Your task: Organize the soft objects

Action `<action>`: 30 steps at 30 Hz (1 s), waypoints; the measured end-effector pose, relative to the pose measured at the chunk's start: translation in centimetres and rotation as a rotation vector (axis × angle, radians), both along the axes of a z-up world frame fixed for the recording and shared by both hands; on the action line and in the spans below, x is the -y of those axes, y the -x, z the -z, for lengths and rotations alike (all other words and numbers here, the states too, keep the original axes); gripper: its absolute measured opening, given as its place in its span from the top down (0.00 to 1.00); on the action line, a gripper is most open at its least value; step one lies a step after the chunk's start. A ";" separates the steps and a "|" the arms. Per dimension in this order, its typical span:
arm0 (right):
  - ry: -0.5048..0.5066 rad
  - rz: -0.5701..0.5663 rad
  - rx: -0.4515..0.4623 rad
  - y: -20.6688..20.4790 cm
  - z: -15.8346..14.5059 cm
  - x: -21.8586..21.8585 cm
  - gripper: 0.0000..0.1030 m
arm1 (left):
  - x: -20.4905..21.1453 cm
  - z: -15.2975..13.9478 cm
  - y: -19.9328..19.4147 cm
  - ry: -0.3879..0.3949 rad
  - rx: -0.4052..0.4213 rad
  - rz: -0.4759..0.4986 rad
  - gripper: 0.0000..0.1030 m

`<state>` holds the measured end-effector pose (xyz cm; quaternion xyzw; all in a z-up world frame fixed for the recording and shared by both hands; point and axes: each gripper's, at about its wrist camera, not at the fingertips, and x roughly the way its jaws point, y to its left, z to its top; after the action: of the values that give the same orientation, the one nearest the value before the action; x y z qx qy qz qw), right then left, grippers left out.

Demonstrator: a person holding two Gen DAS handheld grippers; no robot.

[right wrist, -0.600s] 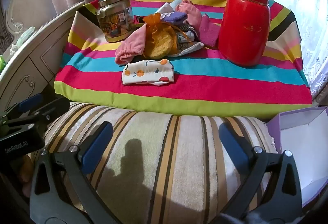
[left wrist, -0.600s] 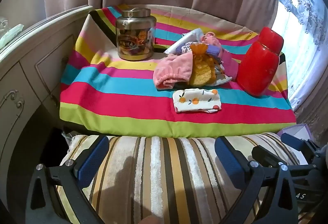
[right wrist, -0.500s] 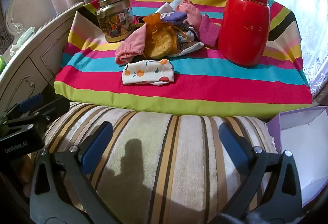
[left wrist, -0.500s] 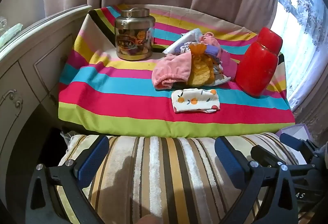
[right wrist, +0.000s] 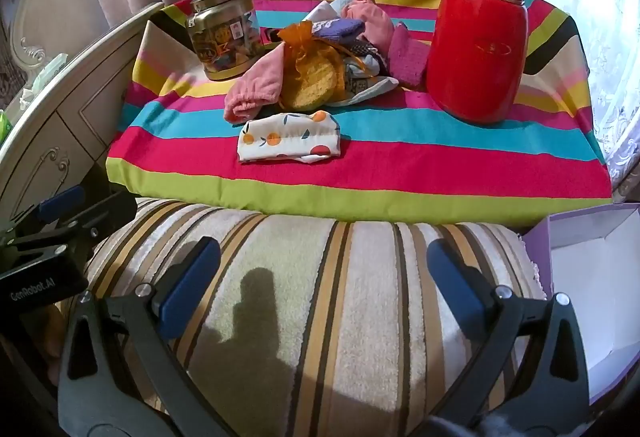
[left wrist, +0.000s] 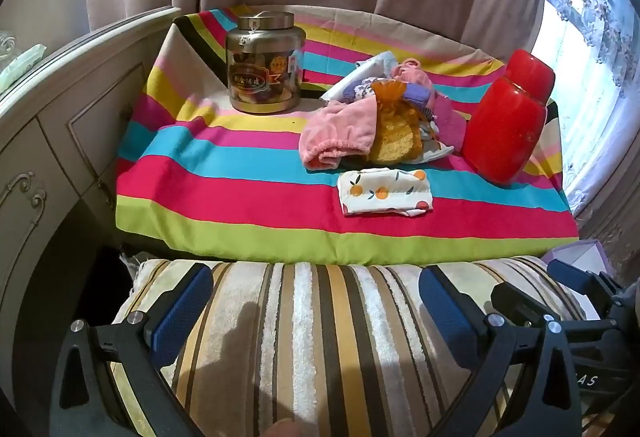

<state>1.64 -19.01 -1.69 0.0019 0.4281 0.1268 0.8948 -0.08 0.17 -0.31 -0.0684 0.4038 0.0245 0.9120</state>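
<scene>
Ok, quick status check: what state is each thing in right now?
left gripper: open, empty
right gripper: open, empty
glass jar: upright, lid on
red flask: upright, capped
fruit-print cloth: folded, lying apart from the pile
pile of soft items: heaped, unsorted
purple box: open

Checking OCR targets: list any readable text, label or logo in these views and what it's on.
"GenRobot.AI": on the left gripper body, right wrist view.
"AS": end of a cut-off marking on the right gripper body, left wrist view.
Glass jar label: dark banner with characters, too blurred to read.
Red flask: gold emblem, unreadable.
</scene>
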 end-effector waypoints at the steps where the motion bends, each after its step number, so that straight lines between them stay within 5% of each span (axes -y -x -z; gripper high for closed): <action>1: 0.000 0.000 -0.002 -0.1 0.0 0.0 0.00 | 0.0 0.0 0.0 0.000 0.000 0.000 0.00; 30: -0.001 0.001 -0.010 -0.2 0.2 0.0 0.00 | -0.6 0.6 0.7 -0.006 -0.003 0.001 0.00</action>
<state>1.83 -19.00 -1.88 0.0034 0.4323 0.1266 0.8928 -0.78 0.80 -0.91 -0.0655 0.4050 0.0256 0.9116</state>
